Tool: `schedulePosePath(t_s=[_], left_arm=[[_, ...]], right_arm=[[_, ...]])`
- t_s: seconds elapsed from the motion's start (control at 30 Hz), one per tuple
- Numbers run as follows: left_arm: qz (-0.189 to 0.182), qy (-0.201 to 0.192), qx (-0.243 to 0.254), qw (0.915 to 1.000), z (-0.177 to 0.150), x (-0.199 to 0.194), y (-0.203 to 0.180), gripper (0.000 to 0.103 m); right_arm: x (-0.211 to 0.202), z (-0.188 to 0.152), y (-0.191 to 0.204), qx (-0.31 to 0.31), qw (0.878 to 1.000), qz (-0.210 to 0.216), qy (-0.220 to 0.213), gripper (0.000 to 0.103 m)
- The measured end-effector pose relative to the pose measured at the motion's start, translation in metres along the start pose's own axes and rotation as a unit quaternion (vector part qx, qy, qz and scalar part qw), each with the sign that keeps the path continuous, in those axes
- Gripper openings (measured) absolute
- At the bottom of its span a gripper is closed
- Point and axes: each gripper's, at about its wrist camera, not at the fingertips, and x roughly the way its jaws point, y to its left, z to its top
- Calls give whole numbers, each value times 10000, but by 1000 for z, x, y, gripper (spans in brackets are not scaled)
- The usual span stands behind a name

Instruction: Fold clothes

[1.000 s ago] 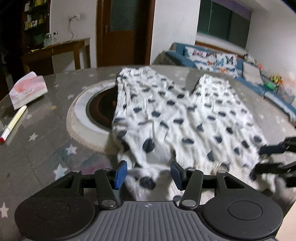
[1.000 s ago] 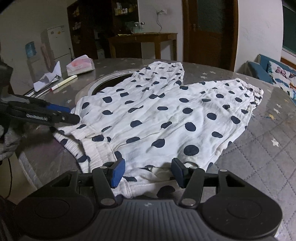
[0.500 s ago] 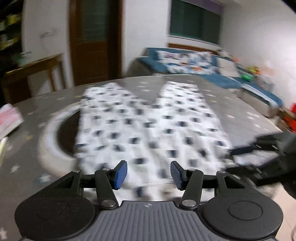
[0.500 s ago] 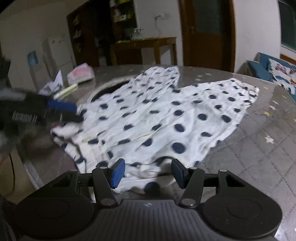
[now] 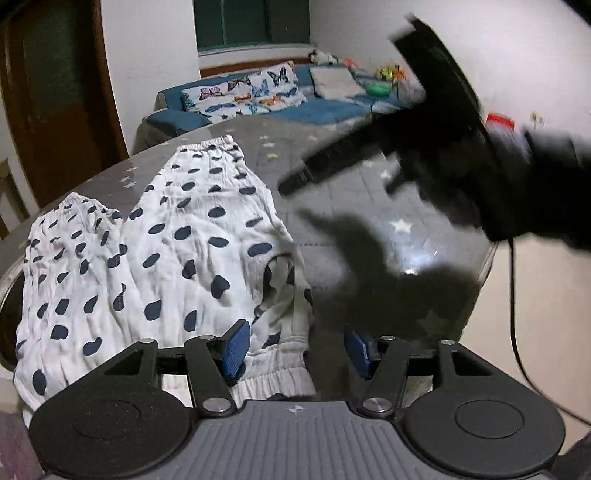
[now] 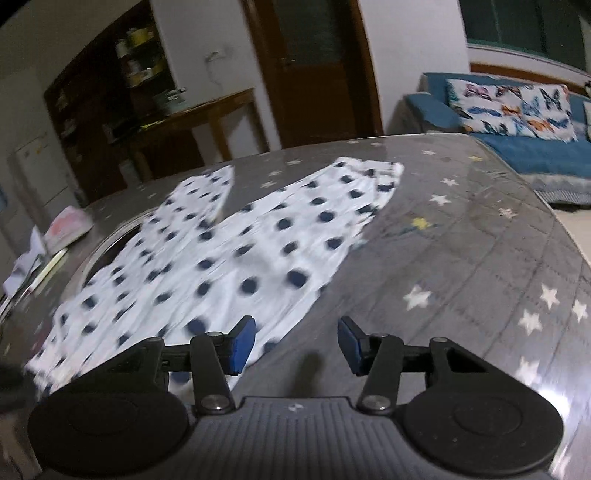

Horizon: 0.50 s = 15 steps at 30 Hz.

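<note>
Both claws gape empty, left claw (image 5: 297, 345) over the waistband of the polka-dot pants (image 5: 155, 258) sprawled on the counter (image 6: 461, 258), right claw (image 6: 295, 341) just beside them, so a sloppy grab could bunch the fabric.

walls white (image 6: 207, 33) | door brown (image 6: 314, 66) | sofa blue (image 5: 314, 110) | window dark (image 5: 251, 22)
</note>
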Motion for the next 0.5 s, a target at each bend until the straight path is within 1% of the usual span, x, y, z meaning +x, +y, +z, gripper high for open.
schedulePosePath(t_s=[0.07,0.17,0.23,0.3,0.37,0.4,0.47,0.5], left_arm=[[45,108,-46,9999,-1,9,1,58],[108,209,-163,9996,0,18,7,50],[101,218,-224,9995,1,20,12,43],[81,233,-281,9993,3,22,16,30],[9,264,-333,9991,4,21,19,25],[-18,270,-347,9990,5,22,21,19],[-96,255,-370,9989,7,20,24,14],[-146,239,-386,9989,9,19,26,14]], right_arm=[[12,13,-11,93,9999,-64,27,48],[32,34,-26,240,9996,-136,65,47],[48,49,-35,283,9993,-217,77,46],[63,63,-41,303,9990,-322,92,46],[83,79,-49,298,9983,-488,86,46],[93,86,-52,293,9979,-573,77,46],[112,98,-60,368,9966,-726,86,46],[119,102,-64,409,9960,-786,90,46]])
